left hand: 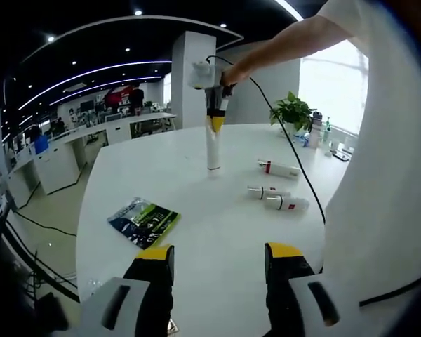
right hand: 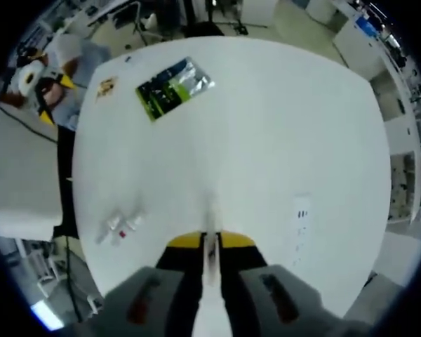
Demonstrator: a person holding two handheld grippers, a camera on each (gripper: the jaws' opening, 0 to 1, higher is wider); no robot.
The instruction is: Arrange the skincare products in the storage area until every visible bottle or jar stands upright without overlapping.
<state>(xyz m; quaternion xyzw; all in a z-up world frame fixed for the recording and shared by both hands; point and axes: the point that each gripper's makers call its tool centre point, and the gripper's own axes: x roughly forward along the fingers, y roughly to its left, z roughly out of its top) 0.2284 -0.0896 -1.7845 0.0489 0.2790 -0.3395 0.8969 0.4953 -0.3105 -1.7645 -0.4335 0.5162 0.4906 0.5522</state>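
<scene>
Both grippers are mine. Behind is a big office with ceiling lights. Below is the round white table (left hand: 217, 232). My left gripper (left hand: 219, 261) is spread wide with nothing in it. My right gripper (right hand: 210, 258) pinches a white tube (left hand: 213, 149), standing up. Three tubes (left hand: 275, 189) lie flat nearby, beside a green packet (left hand: 144, 221).
</scene>
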